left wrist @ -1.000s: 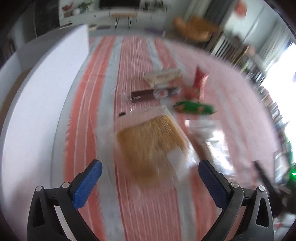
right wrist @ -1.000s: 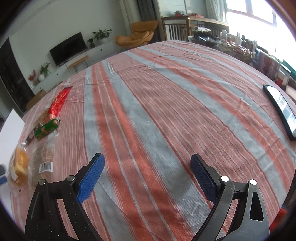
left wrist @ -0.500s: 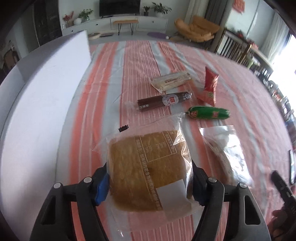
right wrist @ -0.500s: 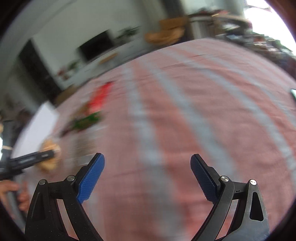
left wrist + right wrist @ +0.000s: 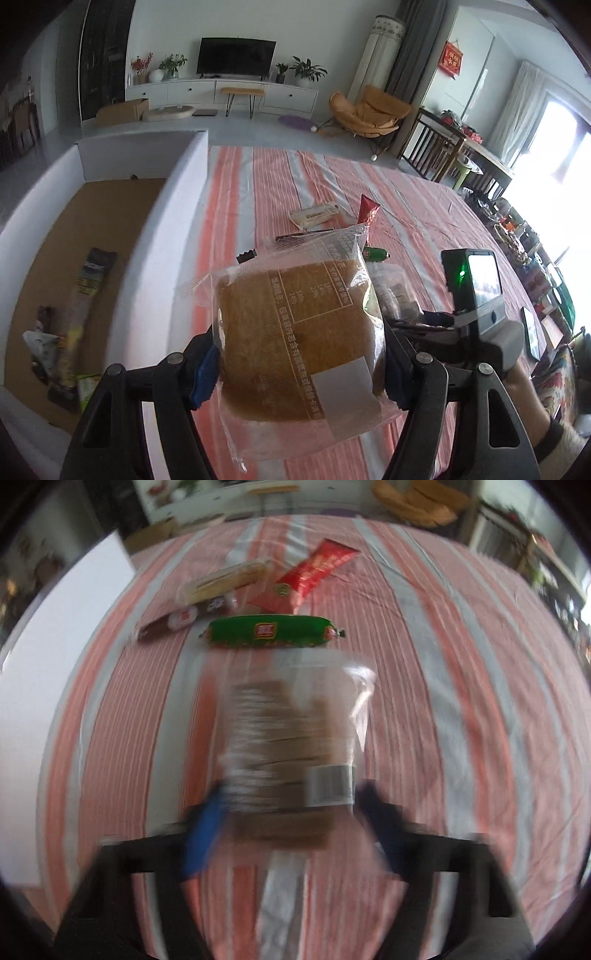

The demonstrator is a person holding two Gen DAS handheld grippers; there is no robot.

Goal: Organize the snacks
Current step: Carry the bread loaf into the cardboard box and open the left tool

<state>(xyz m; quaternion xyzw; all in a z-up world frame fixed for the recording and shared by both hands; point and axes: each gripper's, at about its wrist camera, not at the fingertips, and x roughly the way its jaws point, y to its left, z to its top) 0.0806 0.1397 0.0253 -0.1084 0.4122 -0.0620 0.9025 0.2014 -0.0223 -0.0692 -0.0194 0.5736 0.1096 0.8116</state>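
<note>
Looking along your left gripper (image 5: 299, 365), you see its blue pads pressed against both sides of a clear plastic bag holding a flat golden-brown cake (image 5: 295, 332), which is lifted off the red, pink and grey striped tablecloth (image 5: 258, 184). To the left of it stands a white-walled box with a brown cardboard floor (image 5: 159, 229), and several snack packets (image 5: 70, 321) lie inside on that floor. Beyond the held bag, on the cloth, lie a pale flat wrapped biscuit pack (image 5: 314, 214), a red foil pouch (image 5: 367, 209) and the end of a green sausage-shaped packet (image 5: 376, 254). Your other tool's grey body with a small lit screen (image 5: 480, 288) shows at the right, with your hand (image 5: 524, 384) under it. From your right wrist camera, blurred by motion, your right gripper (image 5: 295, 823) is closing its jaws, and a clear bag of brown sliced bread with a white barcode label (image 5: 291, 749) sits between the blue fingers (image 5: 203, 834); you cannot tell through the blur whether the pads already press on it. Farther along the cloth the green sausage-shaped packet (image 5: 269, 631) lies crosswise, with a dark brown sausage stick (image 5: 184, 618), the pale biscuit pack (image 5: 225, 581) and the red foil pouch (image 5: 310, 576) behind it. The box's white wall (image 5: 55, 701) fills the left edge.
</note>
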